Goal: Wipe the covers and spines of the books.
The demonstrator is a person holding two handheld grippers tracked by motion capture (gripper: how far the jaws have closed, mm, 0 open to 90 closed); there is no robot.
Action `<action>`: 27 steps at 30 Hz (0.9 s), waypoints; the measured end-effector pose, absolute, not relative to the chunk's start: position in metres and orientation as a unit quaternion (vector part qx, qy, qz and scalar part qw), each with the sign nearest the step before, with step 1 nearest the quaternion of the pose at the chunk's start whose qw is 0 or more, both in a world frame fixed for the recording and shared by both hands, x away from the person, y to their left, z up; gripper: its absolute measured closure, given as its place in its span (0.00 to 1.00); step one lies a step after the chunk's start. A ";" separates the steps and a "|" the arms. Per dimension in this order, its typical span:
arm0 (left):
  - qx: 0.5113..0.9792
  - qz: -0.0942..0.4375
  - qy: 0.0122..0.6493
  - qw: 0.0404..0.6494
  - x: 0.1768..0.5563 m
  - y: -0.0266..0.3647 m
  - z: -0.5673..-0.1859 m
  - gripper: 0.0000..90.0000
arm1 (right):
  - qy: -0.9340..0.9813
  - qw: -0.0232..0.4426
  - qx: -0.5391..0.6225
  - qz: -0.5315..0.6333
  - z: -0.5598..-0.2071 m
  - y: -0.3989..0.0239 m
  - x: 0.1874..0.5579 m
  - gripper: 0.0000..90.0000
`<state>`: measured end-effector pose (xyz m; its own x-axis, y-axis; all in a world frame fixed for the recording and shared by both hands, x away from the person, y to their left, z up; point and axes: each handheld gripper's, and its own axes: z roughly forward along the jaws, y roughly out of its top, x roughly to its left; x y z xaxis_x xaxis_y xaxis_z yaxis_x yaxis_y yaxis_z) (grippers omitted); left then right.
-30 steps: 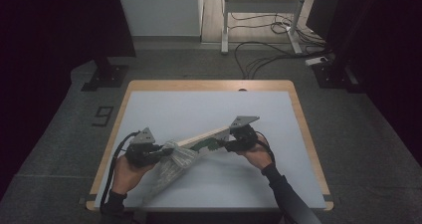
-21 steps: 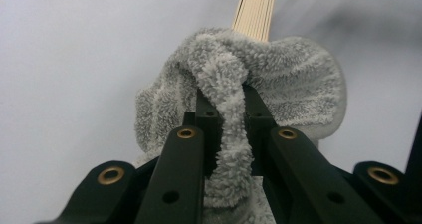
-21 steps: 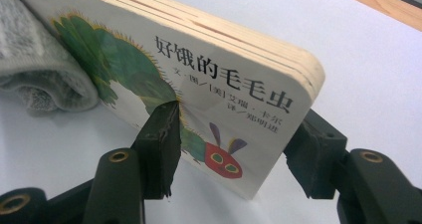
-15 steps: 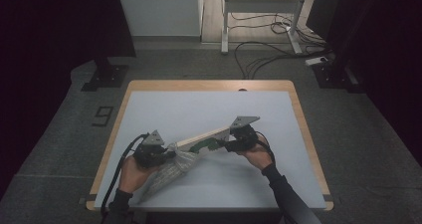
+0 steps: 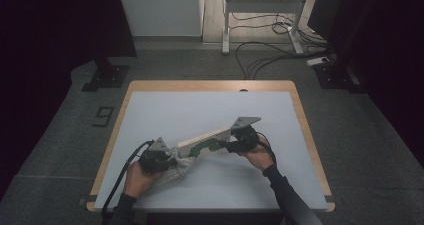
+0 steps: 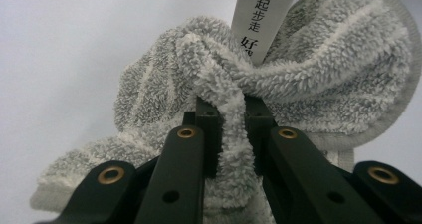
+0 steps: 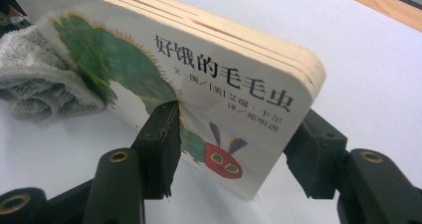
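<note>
book's (image 7: 199,69) far end behind towel (image 7: 45,84)

black jaws, brass screws, dark sleeves (image 5: 287,197)

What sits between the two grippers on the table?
In the high view, the board book spans the stretch: the right gripper clamps one end, and the other end meets the grey towel pinched by the left gripper.
</note>
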<state>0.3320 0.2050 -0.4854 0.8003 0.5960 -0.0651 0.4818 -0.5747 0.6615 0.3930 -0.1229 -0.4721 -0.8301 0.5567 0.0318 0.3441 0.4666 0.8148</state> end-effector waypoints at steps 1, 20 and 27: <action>0.881 0.082 0.306 0.351 0.332 0.205 -0.485 0.91 | 0.848 0.120 0.266 0.443 -0.472 -0.123 0.393 0.46; 0.868 0.115 0.283 0.393 0.325 0.211 -0.430 0.92 | 0.850 0.121 0.265 0.439 -0.471 -0.123 0.392 0.46; 0.863 0.118 0.291 0.395 0.327 0.218 -0.427 0.92 | 0.850 0.121 0.265 0.439 -0.472 -0.123 0.392 0.46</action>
